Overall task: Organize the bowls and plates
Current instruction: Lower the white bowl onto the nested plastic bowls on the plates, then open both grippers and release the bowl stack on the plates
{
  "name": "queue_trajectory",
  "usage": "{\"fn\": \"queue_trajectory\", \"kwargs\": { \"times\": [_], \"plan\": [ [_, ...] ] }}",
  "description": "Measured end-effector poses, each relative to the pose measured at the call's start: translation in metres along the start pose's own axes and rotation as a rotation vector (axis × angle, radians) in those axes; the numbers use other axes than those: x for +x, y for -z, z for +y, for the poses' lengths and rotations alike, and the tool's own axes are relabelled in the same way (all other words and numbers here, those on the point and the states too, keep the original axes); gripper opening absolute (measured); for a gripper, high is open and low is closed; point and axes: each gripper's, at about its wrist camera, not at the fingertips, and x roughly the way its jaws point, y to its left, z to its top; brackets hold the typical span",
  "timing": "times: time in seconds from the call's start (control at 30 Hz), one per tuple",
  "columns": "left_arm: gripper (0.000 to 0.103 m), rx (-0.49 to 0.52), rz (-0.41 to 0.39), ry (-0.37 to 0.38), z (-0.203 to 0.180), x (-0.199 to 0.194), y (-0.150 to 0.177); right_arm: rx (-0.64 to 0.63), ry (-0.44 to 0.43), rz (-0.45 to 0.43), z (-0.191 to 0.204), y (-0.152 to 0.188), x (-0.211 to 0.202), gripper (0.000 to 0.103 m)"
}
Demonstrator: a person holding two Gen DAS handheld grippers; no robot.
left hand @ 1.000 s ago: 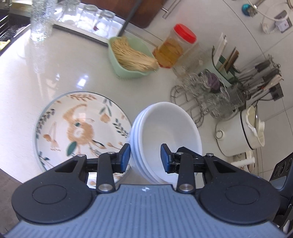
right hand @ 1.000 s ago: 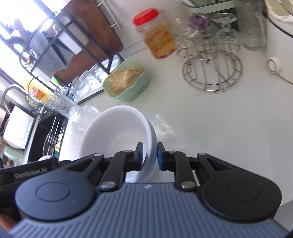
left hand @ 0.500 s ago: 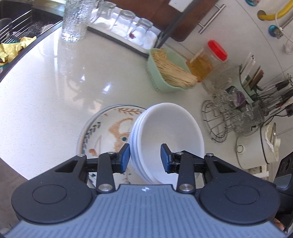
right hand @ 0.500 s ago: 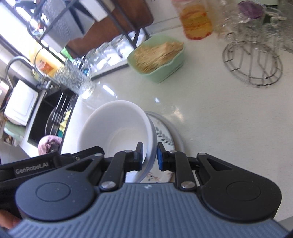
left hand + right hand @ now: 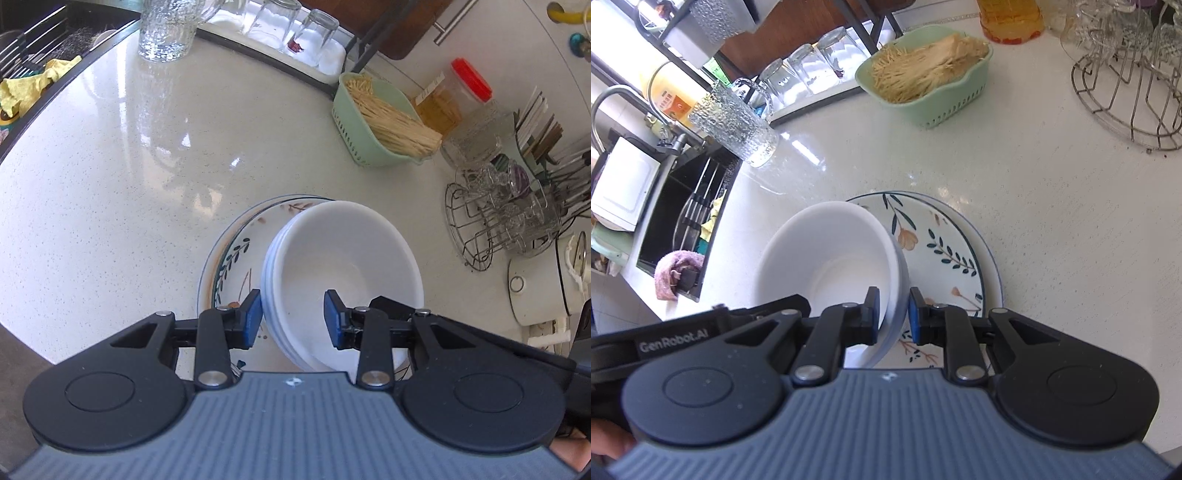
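Observation:
A stack of white bowls (image 5: 343,266) is held over floral plates (image 5: 236,254) on the white counter. My left gripper (image 5: 293,317) straddles the stack's left rim, jaws around the wall. My right gripper (image 5: 891,314) is shut on the stack's right rim, shown in the right wrist view (image 5: 827,254). The floral plates (image 5: 938,243) lie under and right of the bowls there. Whether the bowls rest on the plates I cannot tell.
A green basket of noodles (image 5: 384,118) and a red-lidded jar (image 5: 454,99) stand at the back. A wire glass rack (image 5: 502,221) and white pot (image 5: 543,280) are at right. A textured glass (image 5: 166,33) and the sink (image 5: 683,206) are at left.
Both grippers carried the bowl stack sideways, from beside the floral plates to over them. The grips have not changed.

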Motion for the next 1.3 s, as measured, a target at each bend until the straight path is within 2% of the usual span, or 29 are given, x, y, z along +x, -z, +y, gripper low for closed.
{"fn": "queue_trajectory", "kwargs": {
  "times": [0.2, 0.37, 0.7, 0.9, 1.07, 1.3],
  "plan": [
    [0.041, 0.050, -0.005, -0.012, -0.005, 0.003, -0.005, 0.016, 0.017, -0.006, -0.002, -0.002, -0.002, 0.020],
    [0.041, 0.083, 0.000, -0.032, 0.000, 0.002, -0.007, -0.027, 0.042, -0.036, 0.002, -0.006, -0.012, 0.020],
    [0.041, 0.139, -0.021, -0.038, 0.005, -0.017, 0.002, -0.011, 0.057, -0.120, 0.004, 0.003, -0.041, 0.020],
    [0.041, 0.179, -0.077, -0.051, -0.001, -0.047, 0.010, -0.018, 0.042, -0.173, 0.010, 0.014, -0.063, 0.020],
    [0.041, 0.212, -0.132, -0.034, -0.010, -0.082, 0.019, -0.071, 0.009, -0.249, 0.017, 0.023, -0.092, 0.020],
    [0.041, 0.210, -0.216, -0.022, -0.021, -0.132, 0.049, -0.124, -0.012, -0.343, 0.023, 0.049, -0.140, 0.020]
  ]
}}
